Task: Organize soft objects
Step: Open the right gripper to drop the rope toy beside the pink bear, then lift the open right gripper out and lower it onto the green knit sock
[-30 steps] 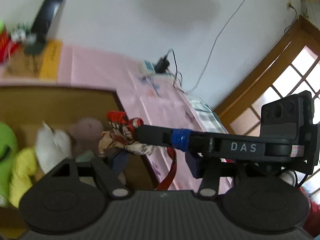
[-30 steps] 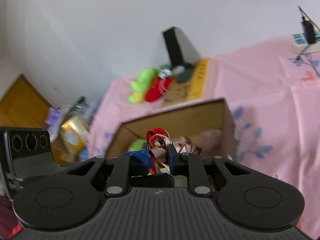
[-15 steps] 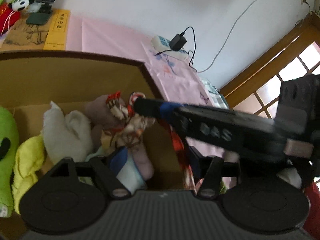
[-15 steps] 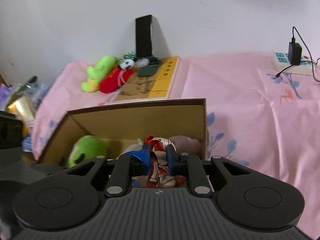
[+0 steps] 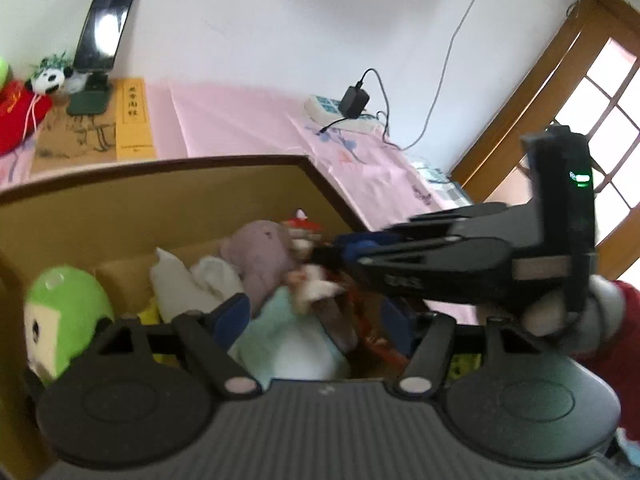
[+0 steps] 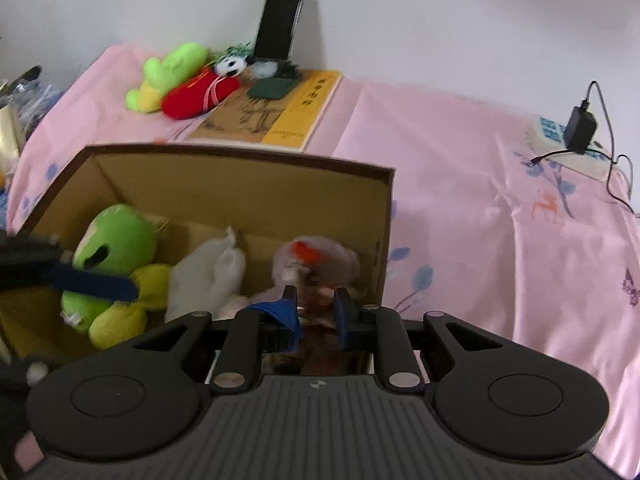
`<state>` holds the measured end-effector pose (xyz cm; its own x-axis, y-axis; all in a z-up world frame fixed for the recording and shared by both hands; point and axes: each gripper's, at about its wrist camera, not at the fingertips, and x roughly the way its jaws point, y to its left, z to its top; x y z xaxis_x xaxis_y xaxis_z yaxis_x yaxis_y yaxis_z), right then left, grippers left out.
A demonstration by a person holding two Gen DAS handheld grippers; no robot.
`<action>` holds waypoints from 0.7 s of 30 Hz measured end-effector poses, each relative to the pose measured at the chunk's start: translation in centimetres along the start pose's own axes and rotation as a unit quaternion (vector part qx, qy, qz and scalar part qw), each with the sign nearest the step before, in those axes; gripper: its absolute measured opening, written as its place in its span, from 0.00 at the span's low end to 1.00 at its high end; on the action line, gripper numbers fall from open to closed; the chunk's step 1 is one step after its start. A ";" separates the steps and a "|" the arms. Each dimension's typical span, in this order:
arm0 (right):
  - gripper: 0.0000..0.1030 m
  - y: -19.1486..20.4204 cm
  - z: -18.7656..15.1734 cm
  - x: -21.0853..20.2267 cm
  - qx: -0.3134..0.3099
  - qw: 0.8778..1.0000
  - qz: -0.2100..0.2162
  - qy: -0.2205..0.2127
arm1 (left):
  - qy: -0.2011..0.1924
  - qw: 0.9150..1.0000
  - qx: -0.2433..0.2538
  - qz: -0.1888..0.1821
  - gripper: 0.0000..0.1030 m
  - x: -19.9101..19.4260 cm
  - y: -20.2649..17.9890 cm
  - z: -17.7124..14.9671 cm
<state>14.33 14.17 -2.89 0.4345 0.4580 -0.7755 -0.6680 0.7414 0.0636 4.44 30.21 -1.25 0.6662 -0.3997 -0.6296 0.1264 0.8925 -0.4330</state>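
Note:
A cardboard box [image 6: 248, 192] on the pink bed holds a green plush [image 6: 116, 240], a white plush [image 6: 212, 268], a mauve plush [image 5: 260, 256] and a light blue one [image 5: 288, 332]. My right gripper [image 6: 316, 312] is shut on a red-and-cream patterned cloth [image 6: 316, 280] and holds it low inside the box's right end, against the mauve plush. In the left wrist view it [image 5: 320, 256] reaches in from the right. My left gripper [image 5: 316, 320] is open and empty above the box; one finger [image 6: 96, 284] shows in the right wrist view.
At the back, a green plush [image 6: 172, 68], a red plush [image 6: 196, 94], a small panda [image 6: 232, 65], a phone on a stand [image 6: 280, 20] and a yellow book [image 6: 272, 116]. A power strip with charger [image 6: 572, 140] lies right. A wooden window frame [image 5: 532, 92] stands right.
My right gripper has lowered the patterned cloth from above the box down into its right end. My left gripper has opened and let go of the cloth.

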 end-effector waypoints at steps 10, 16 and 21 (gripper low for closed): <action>0.03 -3.3 -0.3 -3.6 0.110 0.993 0.033 -0.037 | 0.033 0.999 0.015 -0.031 0.62 3.7 -1.1 0.8; 0.03 -5.3 -1.9 -6.0 0.178 0.980 0.056 -0.072 | 0.029 0.999 0.034 0.013 0.61 3.3 -2.6 0.6; 0.03 -7.1 -3.1 -8.0 0.195 0.975 0.050 -0.092 | 0.012 0.998 0.049 0.044 0.62 2.0 -4.5 0.1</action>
<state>13.68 3.75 0.90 0.5041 0.5916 -0.6292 -0.4486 0.8019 0.3946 5.23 25.41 -0.51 0.6606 -0.3233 -0.6775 0.1413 0.9399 -0.3107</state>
